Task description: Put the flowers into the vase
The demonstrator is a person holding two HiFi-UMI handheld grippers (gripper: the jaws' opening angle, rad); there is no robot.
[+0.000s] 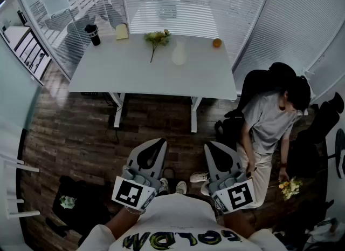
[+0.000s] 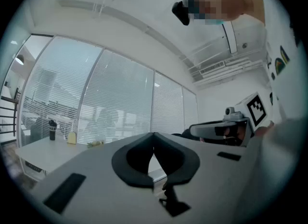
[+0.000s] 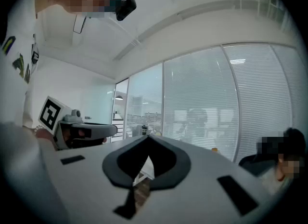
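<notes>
A bunch of yellow-green flowers lies on the far side of the white table. Just right of it stands a pale vase. Both grippers are held low and close to my body, well short of the table and over the wooden floor. My left gripper is shut with nothing in it; the left gripper view has its jaws closed tip to tip. My right gripper is likewise shut and empty, its jaws pressed together. The flowers show small and far off in the left gripper view.
A black cup, a yellow object and an orange also sit on the table. A person sits in a black chair at the right, holding another bunch of yellow flowers. Glass walls with blinds enclose the room.
</notes>
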